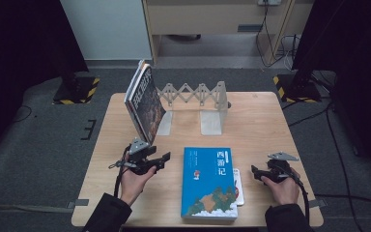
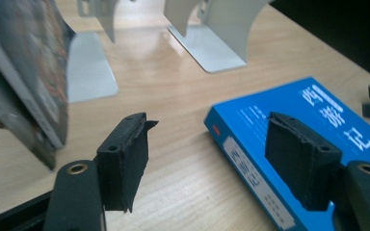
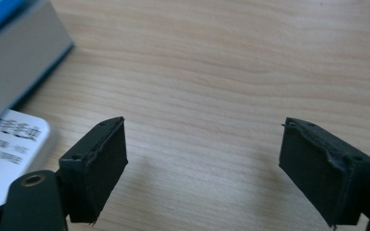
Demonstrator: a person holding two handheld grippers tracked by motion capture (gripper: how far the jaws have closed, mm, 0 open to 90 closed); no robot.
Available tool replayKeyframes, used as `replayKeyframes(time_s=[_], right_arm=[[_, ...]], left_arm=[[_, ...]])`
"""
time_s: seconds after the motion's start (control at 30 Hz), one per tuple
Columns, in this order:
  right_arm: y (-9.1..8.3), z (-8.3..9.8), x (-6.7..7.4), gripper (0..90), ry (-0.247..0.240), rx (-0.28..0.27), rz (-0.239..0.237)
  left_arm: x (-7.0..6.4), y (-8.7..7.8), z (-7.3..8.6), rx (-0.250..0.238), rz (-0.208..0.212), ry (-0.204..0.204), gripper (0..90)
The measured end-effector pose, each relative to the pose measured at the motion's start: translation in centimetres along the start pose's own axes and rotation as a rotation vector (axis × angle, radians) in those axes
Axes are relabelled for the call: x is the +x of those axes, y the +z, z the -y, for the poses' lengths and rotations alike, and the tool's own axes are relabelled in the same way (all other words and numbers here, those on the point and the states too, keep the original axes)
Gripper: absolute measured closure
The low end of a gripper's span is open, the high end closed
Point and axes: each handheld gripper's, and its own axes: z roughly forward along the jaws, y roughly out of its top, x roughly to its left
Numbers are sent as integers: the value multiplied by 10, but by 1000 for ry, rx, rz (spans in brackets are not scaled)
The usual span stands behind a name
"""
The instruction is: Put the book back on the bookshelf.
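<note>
— Status? We find the blue book (image 1: 210,182) flat on the counter (image 1: 261,121), between both grippers.
— Left gripper (image 2: 207,159) and right gripper (image 3: 204,168) gape empty; next, we judge, grip its edges.

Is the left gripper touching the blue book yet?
Apart. In the left gripper view the left gripper is open, bare table between its jaws, the blue book beyond them.
</note>
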Motion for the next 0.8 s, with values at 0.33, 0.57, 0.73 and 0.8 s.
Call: replayKeyframes(time_s=[0.33, 0.57, 0.73, 0.8], right_arm=[[-11, -12, 23, 217, -9, -77, -119], [-15, -19, 39, 245, -19, -97, -192], [-16, -23, 54, 248, -39, -100, -246], [-16, -23, 57, 252, -44, -99, -258]], left_arm=[[-10, 20, 14, 95, 55, 26, 274], [-19, 31, 22, 138, 101, 15, 267], [-28, 41, 27, 170, 129, 23, 264], [-30, 43, 28, 174, 131, 27, 262]])
